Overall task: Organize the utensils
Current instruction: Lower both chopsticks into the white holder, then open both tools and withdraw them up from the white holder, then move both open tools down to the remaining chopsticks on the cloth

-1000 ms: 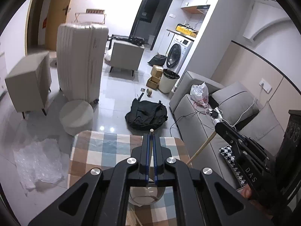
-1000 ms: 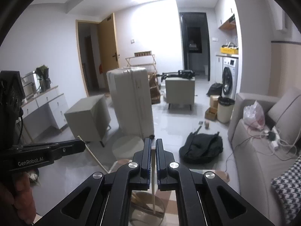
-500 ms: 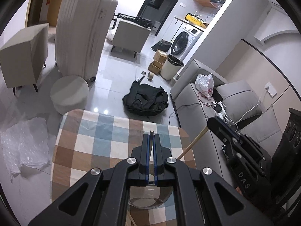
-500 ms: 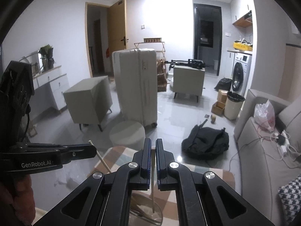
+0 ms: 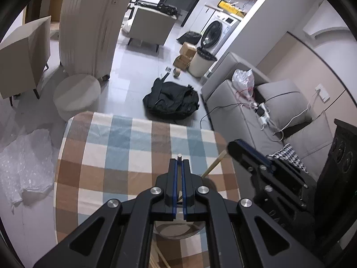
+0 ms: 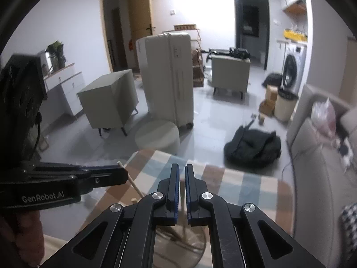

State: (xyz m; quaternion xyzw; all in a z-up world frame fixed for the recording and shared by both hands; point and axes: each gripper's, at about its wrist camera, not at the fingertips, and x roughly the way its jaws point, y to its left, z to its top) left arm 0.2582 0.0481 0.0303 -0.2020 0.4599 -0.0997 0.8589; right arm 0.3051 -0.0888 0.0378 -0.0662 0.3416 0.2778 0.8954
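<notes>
Hovering over a checked table (image 5: 116,156): both grippers sit above a glass jar (image 5: 178,230) near its close edge; grey sofa (image 5: 234,102) to the right, white suitcase (image 5: 89,22) and round stool (image 5: 77,93) beyond, black bag (image 5: 171,100) on the floor between them

Left gripper (image 5: 179,163): jaws together, clamped on a chopstick (image 5: 179,155); its tip pokes out just past the fingertips. In the right wrist view the same stick runs from behind the left gripper's tip, slanting down toward the jar (image 6: 178,245)

Right gripper (image 6: 181,167): jaws nearly together with a narrow gap, a second chopstick (image 6: 184,221) showing pale between and below them, reaching down into the jar. Cannot tell whether the pads actually pinch it. In the left wrist view that stick slants from the right gripper's tip down to the jar rim

More sticks (image 5: 160,259) lie on the table at the bottom edge of the left view, partly hidden under the gripper frame

Jar interior is mostly blocked by gripper bodies in both views
</notes>
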